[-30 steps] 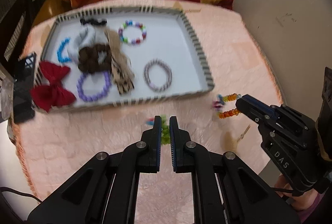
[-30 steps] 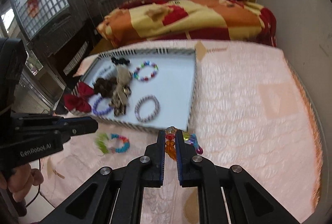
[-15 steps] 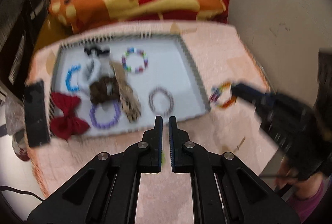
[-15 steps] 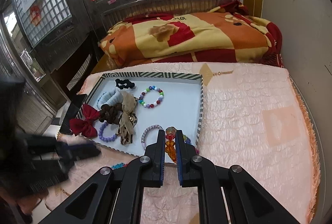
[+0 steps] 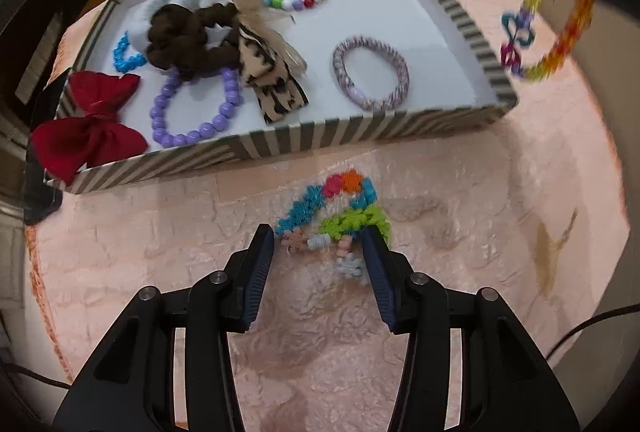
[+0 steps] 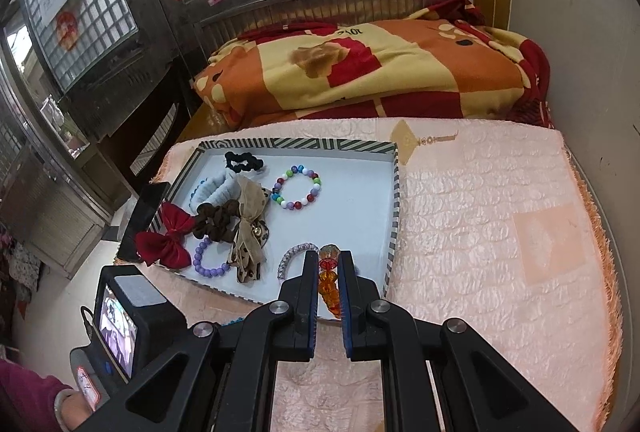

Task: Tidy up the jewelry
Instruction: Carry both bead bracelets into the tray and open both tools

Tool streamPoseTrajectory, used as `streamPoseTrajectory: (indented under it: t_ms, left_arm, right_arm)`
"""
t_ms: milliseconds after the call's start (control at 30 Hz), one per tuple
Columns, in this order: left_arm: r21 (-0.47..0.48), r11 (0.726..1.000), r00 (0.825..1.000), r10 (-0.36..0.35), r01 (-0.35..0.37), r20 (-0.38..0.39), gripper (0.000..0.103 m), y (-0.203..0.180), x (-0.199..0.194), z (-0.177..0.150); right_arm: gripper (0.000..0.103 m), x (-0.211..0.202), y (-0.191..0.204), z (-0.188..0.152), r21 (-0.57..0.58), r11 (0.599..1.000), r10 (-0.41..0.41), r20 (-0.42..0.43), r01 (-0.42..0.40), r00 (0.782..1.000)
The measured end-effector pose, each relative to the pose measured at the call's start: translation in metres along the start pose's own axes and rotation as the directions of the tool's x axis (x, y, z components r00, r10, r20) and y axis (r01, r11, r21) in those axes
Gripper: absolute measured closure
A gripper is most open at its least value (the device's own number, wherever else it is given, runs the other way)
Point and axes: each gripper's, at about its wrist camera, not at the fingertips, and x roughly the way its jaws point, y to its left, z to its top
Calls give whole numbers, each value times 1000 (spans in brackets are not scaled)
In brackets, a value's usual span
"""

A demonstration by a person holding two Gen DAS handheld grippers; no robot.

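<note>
A striped tray [image 5: 360,130] [image 6: 394,192] holds several bracelets, scrunchies and bows. My left gripper [image 5: 320,244] is open and low over the pink mat, its jaws on either side of a fuzzy multicoloured bracelet [image 5: 340,208] lying in front of the tray. My right gripper [image 6: 329,264] is shut on an orange and yellow beaded bracelet [image 6: 328,282], held above the tray's near right corner. The same bracelet [image 5: 556,28] hangs in the air at the top right of the left wrist view.
A purple bead bracelet [image 5: 192,112], a braided lilac bangle [image 5: 372,72], a red bow [image 5: 88,124] and a leopard bow [image 5: 272,72] fill the tray's near half. A folded orange blanket [image 6: 360,72] lies behind the tray. A wall [image 6: 592,72] stands to the right.
My left gripper has opened and dropped down around the fuzzy bracelet. My right gripper has lifted the orange bracelet off the mat and carried it over the tray's near corner.
</note>
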Motion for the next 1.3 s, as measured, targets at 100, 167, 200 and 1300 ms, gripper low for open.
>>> streamPoseTrajectory:
  t_ms: [100, 167, 200, 1300]
  left_arm:
    - [8, 1000, 1000, -17, 17, 9, 91, 3, -1, 1]
    - [-13, 996, 996, -86, 86, -10, 90, 12, -3, 3]
    - [-19, 994, 994, -108, 108, -12, 91, 16, -6, 3]
    - [-41, 981, 980, -187, 190, 72, 91, 24, -43, 176]
  right_arm:
    - [94, -2, 0, 1, 2, 1000, 3, 5, -3, 1000]
    - [94, -3, 0, 2, 0, 1000, 6, 8, -6, 1000]
    - [94, -3, 1, 2, -1, 1000, 8, 9, -8, 1000]
    - [94, 90, -13, 37, 10, 999, 50, -136, -49, 989]
